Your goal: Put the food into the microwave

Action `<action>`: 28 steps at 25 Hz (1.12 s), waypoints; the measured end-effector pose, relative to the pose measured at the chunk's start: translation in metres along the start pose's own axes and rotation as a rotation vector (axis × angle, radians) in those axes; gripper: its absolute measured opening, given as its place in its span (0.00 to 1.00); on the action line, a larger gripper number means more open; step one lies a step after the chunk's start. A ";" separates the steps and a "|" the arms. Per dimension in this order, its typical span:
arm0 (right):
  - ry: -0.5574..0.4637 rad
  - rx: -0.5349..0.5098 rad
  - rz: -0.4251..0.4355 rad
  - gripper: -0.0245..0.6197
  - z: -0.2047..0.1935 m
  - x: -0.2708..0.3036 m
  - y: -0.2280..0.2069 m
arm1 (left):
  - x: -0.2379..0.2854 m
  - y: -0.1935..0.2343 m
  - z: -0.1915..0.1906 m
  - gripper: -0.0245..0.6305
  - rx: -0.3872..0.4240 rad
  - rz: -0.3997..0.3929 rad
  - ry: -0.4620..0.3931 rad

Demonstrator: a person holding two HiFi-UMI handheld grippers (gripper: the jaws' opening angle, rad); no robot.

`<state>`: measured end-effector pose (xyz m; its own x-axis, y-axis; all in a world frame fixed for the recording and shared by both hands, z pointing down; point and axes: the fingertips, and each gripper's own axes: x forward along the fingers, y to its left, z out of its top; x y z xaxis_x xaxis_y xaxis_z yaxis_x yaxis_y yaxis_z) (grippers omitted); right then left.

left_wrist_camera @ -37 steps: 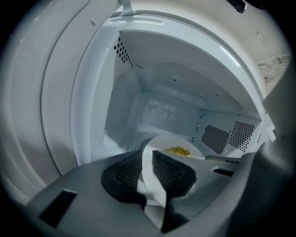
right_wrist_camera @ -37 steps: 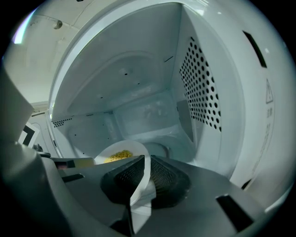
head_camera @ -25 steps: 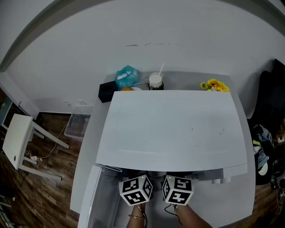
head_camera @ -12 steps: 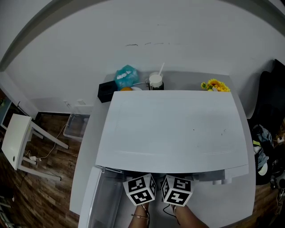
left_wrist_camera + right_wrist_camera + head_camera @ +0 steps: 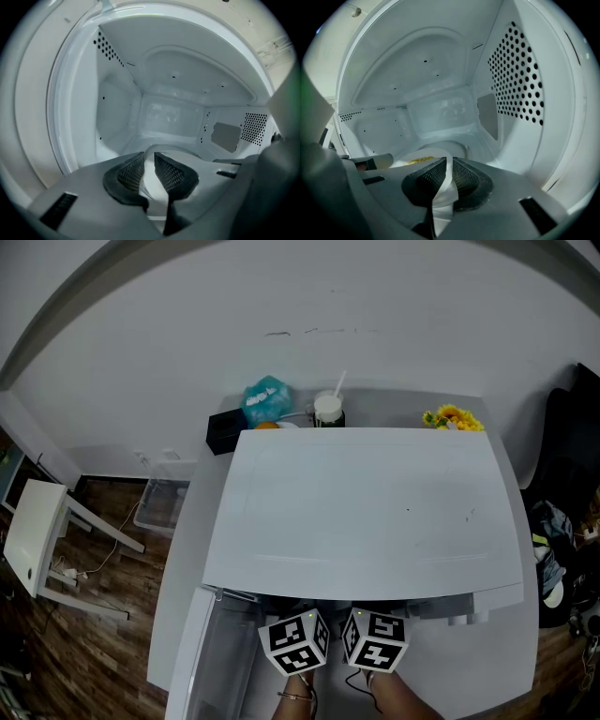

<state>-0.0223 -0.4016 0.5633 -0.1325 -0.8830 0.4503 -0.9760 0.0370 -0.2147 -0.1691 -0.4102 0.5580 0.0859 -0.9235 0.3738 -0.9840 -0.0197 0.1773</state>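
Left hand-held gripper (image 5: 149, 169) rightward, on plate (image 5: 426, 154)

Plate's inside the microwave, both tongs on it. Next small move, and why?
Probably ease the plate down onto the turntable before letting go. The left tongs and right tongs each clamp its white rim, and the food is already inside the microwave. Neither gripper view shows whether the plate rests on anything.

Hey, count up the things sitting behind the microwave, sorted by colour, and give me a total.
Black: 1, box
Teal: 1, bag
Orange: 1, small item, mostly hidden
White: 1, cup with straw
Yellow: 1, flowers
Total: 5
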 end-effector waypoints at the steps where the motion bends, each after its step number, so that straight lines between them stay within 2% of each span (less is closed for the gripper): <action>1: -0.001 -0.002 0.008 0.12 0.000 -0.001 0.001 | -0.003 0.000 0.000 0.15 -0.004 0.001 -0.003; 10: -0.009 -0.035 0.077 0.12 0.003 -0.019 0.008 | -0.033 -0.003 -0.002 0.15 -0.029 0.011 -0.011; 16: -0.031 -0.049 0.173 0.12 0.004 -0.046 0.020 | -0.065 -0.014 -0.006 0.13 -0.037 -0.004 -0.017; 21: -0.081 -0.103 0.234 0.11 0.006 -0.081 0.020 | -0.098 -0.023 -0.008 0.07 -0.036 -0.007 -0.014; 28: -0.055 -0.205 0.311 0.07 -0.001 -0.134 0.014 | -0.146 -0.043 -0.013 0.05 -0.041 -0.024 0.021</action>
<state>-0.0184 -0.2825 0.5013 -0.4236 -0.8384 0.3430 -0.9058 0.3949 -0.1535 -0.1378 -0.2698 0.5074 0.1134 -0.9145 0.3883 -0.9744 -0.0260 0.2234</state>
